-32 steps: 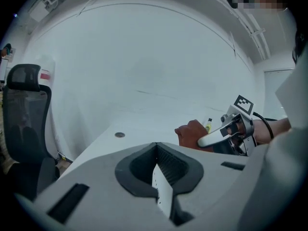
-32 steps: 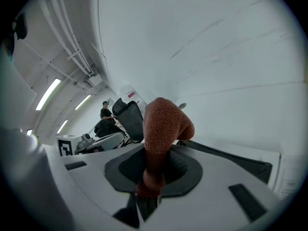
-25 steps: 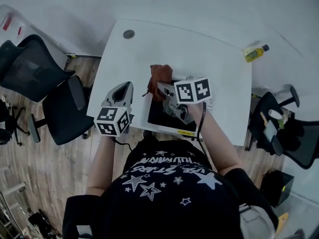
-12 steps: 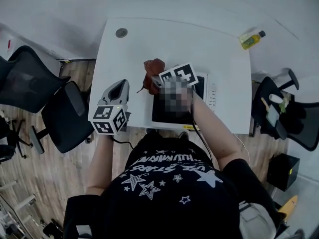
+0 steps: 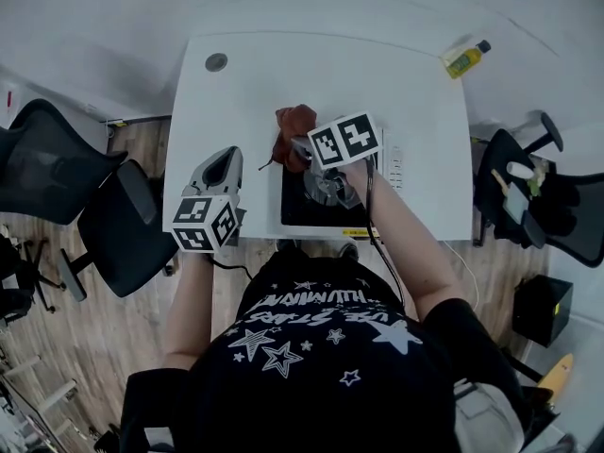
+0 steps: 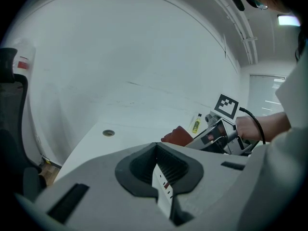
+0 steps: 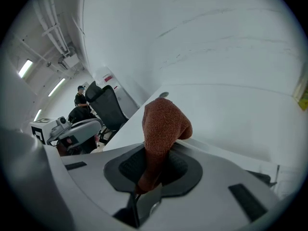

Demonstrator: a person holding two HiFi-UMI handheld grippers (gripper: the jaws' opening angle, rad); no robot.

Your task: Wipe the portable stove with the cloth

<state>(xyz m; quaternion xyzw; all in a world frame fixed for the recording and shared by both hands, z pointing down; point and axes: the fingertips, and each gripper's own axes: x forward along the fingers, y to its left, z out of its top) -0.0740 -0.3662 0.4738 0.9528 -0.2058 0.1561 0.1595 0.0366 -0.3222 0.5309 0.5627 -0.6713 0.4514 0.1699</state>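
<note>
The portable stove [image 5: 304, 213], black-topped with a white frame, sits at the near edge of the white table [image 5: 283, 78]. A rust-brown cloth [image 5: 294, 125] lies bunched at the stove's far left corner, and my right gripper [image 5: 299, 149] is shut on it. In the right gripper view the cloth [image 7: 161, 129] stands up from between the jaws of the right gripper [image 7: 155, 170]. My left gripper [image 5: 226, 161] hovers over the table's left edge, apart from the stove. Its jaws are shut with nothing between them in the left gripper view [image 6: 161, 172].
A yellow bottle [image 5: 462, 59] lies at the table's far right corner. A round cable grommet [image 5: 216, 61] sits at the far left. Black office chairs stand left [image 5: 118, 220] and right [image 5: 528, 206] of the table.
My right gripper has carried the cloth a little to the left along the stove's far side. The left gripper stays by the table's left edge.
</note>
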